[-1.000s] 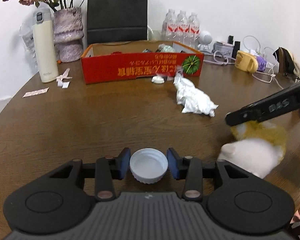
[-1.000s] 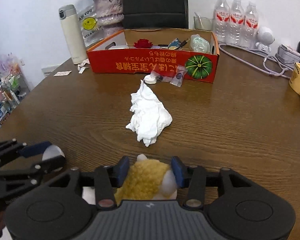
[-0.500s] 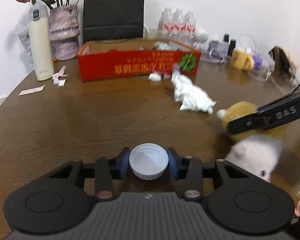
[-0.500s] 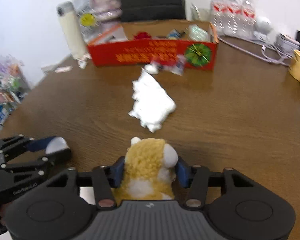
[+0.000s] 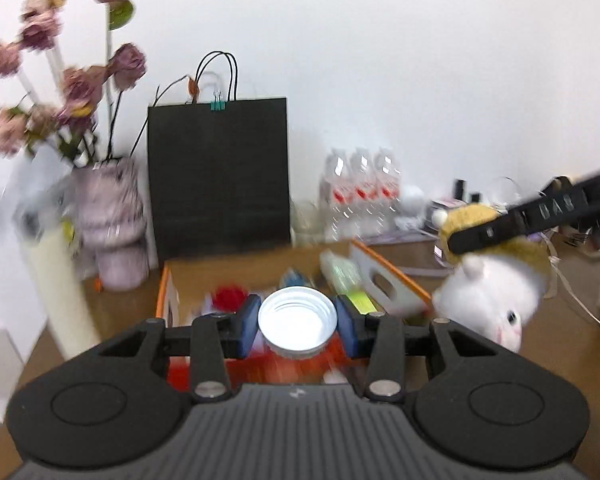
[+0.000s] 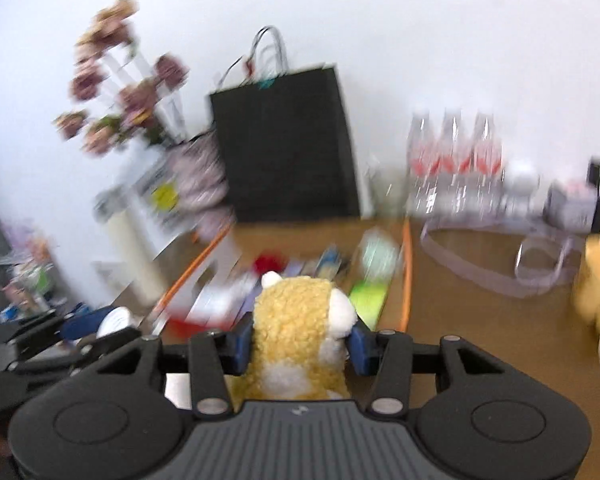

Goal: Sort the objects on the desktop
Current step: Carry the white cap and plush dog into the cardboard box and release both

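Presently left gripper [image 5: 297, 326] clamps a white bottle cap [image 5: 297, 323] above the red cardboard box [image 5: 384, 282], right gripper [image 6: 300, 342] clamps a plush hamster [image 6: 300, 336] over the box's right edge.

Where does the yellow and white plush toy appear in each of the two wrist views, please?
Left wrist: plush toy at right, clamped in the right gripper, beside the red box.
Right wrist: plush toy bottom centre, between the blue fingers.
Shared landmark: black paper bag against the wall.
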### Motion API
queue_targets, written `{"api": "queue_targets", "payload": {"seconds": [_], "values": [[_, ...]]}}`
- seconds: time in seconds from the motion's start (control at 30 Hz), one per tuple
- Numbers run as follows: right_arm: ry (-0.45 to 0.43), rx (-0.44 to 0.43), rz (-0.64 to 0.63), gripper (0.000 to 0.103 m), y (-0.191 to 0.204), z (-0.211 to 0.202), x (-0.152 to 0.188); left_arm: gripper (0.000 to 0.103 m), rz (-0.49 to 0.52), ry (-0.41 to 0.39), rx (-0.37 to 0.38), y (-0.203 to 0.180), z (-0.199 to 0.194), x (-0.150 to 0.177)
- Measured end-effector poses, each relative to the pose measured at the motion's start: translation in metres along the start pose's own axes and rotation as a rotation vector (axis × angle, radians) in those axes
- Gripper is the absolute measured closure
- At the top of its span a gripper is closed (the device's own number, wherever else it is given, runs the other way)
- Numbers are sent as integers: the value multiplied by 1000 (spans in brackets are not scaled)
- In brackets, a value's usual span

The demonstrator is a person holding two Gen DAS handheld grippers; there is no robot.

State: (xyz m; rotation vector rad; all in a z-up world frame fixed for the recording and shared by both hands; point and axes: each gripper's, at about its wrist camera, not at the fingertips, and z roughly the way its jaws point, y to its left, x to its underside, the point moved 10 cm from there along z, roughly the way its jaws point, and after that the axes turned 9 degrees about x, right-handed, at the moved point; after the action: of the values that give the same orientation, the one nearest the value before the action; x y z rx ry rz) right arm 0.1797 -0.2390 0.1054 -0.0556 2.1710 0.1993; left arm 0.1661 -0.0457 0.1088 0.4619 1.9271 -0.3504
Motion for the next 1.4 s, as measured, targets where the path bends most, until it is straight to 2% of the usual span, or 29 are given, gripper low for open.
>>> {"api": "queue_targets", "payload": {"seconds": [0.1,0.17,0.2,0.3,0.37,0.5,0.63,0.7,0.73,0.83,0.87,0.93,1.03,1.17,1.27,1.3,1.33,1.4], "values": [[45,59,3,57,-10,60,-49,62,-54,91,-22,29,68,-12],[110,132,-20,57,-15,105,-61,62,-97,171,-33,47,108,-3],[157,154,-18,57,-17,130,-60,62,-116,204,-63,57,125,5],[267,202,-15,57,-16,182,-40,62,-143,259,-95,72,149,29],[299,263,-68,56,-13,204,-20,62,-151,260,-73,73,152,39],[354,319,-99,54,-18,230,15,62,-128,282,-96,79,159,49],[287,452,-263,49,-12,238,31,61,-116,296,-84,74,164,55],[244,488,-294,49,-7,237,34,62,-92,312,-76,67,167,58],[237,498,-294,48,-8,238,34,62,-112,325,-59,65,169,60],[313,463,-245,41,-11,234,30,62,-147,327,-20,63,165,55],[362,417,-221,33,-11,233,30,62,-143,323,-24,64,163,50],[415,341,-183,31,-9,223,22,63,-164,325,-11,68,162,42],[404,269,-109,30,-10,207,1,65,-221,341,20,72,166,33],[426,152,9,30,-7,197,-15,62,-184,356,-39,79,172,25],[469,77,72,30,-4,195,-14,43,-198,363,-49,87,167,23],[493,62,77,30,-4,194,-11,32,-196,365,-46,87,164,22],[515,63,74,30,-3,193,-7,24,-195,371,-40,86,162,21],[543,88,59,29,-5,190,-1,17,-200,398,-29,84,156,21]]}}
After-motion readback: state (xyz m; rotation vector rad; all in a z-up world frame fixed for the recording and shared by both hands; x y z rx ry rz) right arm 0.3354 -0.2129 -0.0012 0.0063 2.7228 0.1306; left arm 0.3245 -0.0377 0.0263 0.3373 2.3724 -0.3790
